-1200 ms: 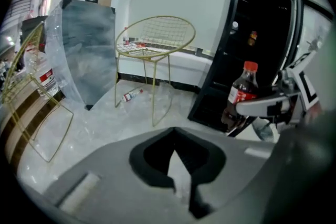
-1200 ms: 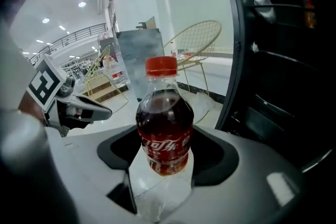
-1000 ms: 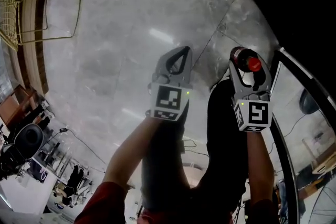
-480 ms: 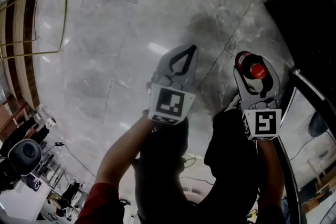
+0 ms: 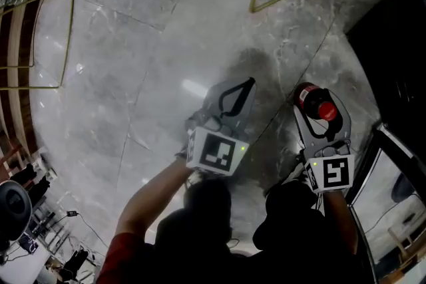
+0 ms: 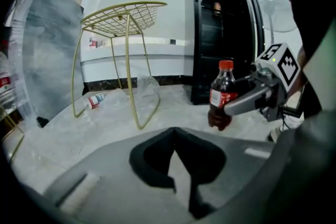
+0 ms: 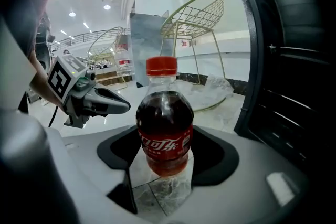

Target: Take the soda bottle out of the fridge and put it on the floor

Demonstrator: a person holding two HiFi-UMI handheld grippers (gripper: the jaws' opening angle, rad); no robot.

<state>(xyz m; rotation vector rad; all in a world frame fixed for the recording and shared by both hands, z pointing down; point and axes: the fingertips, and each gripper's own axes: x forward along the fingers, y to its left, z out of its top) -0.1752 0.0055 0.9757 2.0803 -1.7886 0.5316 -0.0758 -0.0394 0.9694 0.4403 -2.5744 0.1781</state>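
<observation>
The soda bottle, dark cola with a red cap and red label, stands upright between the jaws of my right gripper, which is shut on its lower body. From the head view the bottle's cap shows inside the right gripper, low over the grey marble floor. Whether its base touches the floor I cannot tell. My left gripper hangs beside it on the left, its tips together and holding nothing. The left gripper view shows the bottle off to the right of the left gripper.
The dark fridge stands open just right of the bottle, its door frame close by. A gold wire chair stands ahead on the left, with a small plastic bottle lying near its legs.
Both grippers have sunk toward the floor, and the floor looks nearer in the head view. The bottle stays in the right gripper; the left jaws stay together.
</observation>
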